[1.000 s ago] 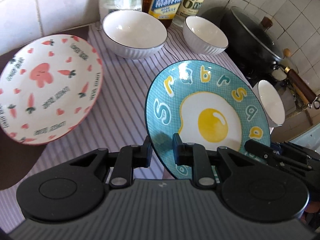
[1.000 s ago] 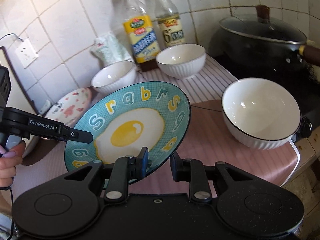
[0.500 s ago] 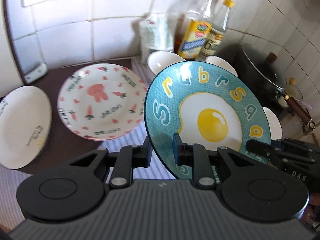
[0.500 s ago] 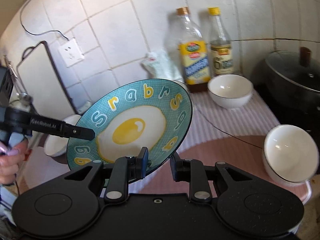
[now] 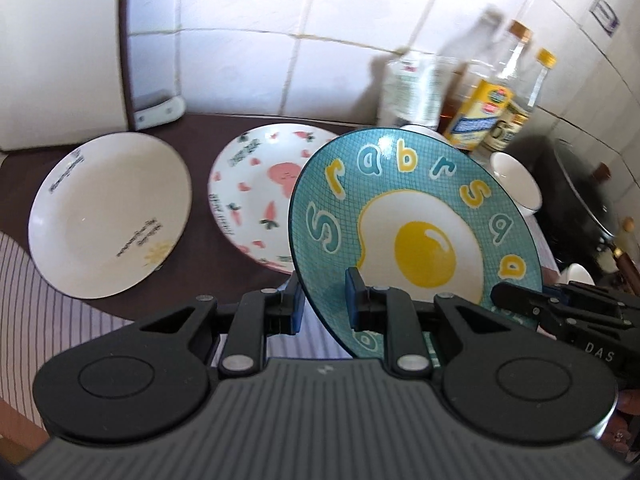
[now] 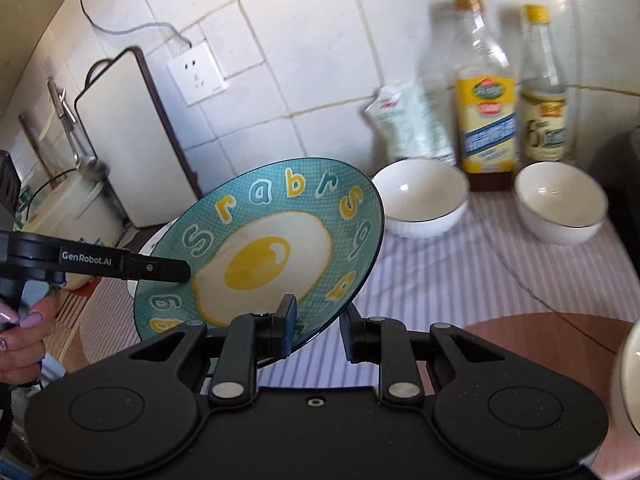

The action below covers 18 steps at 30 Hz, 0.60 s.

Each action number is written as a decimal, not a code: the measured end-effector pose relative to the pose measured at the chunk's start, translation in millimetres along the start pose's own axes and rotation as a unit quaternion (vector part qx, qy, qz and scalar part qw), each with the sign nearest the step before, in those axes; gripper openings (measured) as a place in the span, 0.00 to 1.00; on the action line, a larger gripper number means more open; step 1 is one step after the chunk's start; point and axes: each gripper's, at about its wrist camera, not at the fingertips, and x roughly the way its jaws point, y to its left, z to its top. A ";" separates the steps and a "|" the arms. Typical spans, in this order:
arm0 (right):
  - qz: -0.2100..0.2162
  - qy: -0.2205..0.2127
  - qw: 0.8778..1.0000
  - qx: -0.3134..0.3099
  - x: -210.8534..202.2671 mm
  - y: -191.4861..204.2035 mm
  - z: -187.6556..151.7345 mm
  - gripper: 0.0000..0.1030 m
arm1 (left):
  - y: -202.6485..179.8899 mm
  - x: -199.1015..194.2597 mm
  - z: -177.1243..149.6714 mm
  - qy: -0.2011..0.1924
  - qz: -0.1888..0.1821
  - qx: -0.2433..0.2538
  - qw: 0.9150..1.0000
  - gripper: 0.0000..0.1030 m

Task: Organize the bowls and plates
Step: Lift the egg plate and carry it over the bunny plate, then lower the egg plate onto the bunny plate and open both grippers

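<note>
A teal plate with a fried-egg picture and letters hangs in the air, tilted, held at both sides. My left gripper is shut on its near rim. My right gripper is shut on the opposite rim of the same teal plate; it shows in the left wrist view as a black arm at the plate's right edge. Below and left lie a white plate with small text and a pink rabbit-and-carrot plate on a dark mat. Two white bowls stand near the wall.
Two bottles and a white bag stand against the tiled wall. A black lidded pot sits at the right. A cutting board leans at the left. A third bowl's rim shows at the far right.
Both grippers have carried the teal plate up and to the left, off the striped cloth and towards the two plates on the dark mat. The white plate has come fully into view.
</note>
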 end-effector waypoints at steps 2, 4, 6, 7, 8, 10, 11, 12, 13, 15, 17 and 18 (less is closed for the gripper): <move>0.007 0.007 1.000 -0.009 11.2 2.8 3.4 0.27 | 8.4 4.1 0.6 -0.001 0.007 -0.015 1.000 0.18; 0.014 0.013 1.000 -0.014 21.8 5.3 6.3 0.27 | 15.6 8.5 1.6 -0.006 0.014 -0.015 1.000 0.18; 0.019 0.021 0.999 -0.016 32.0 7.7 9.2 0.27 | 25.8 15.1 3.2 -0.003 0.014 -0.027 1.000 0.18; 0.024 0.025 0.999 -0.016 37.5 8.0 10.7 0.27 | 31.3 18.0 3.6 -0.003 0.015 -0.033 0.999 0.18; 0.025 0.028 0.999 -0.016 43.1 8.7 11.9 0.27 | 35.7 21.3 4.4 -0.003 0.017 -0.038 0.999 0.18; 0.027 0.033 0.999 -0.022 53.3 11.4 14.6 0.27 | 42.6 27.5 7.5 -0.005 0.020 -0.043 0.999 0.18; 0.029 0.034 0.999 -0.021 58.2 12.0 16.0 0.27 | 46.1 31.0 9.3 -0.004 0.020 -0.044 0.999 0.18; 0.031 0.037 0.999 -0.020 63.1 12.1 17.1 0.27 | 49.4 34.4 11.2 -0.004 0.021 -0.046 0.999 0.18; 0.032 0.039 0.999 -0.019 67.9 12.6 18.1 0.27 | 53.1 38.3 12.9 -0.003 0.021 -0.050 0.999 0.18; 0.031 0.042 0.998 -0.022 77.1 13.4 20.1 0.27 | 60.2 45.8 16.1 -0.001 0.017 -0.057 0.998 0.18; 0.030 0.044 0.998 -0.020 84.8 11.7 22.0 0.27 | 65.5 54.6 19.2 0.005 0.013 -0.066 0.998 0.18; 0.028 0.045 0.998 -0.017 88.6 10.3 23.3 0.27 | 66.4 58.1 20.3 0.007 0.013 -0.066 0.998 0.18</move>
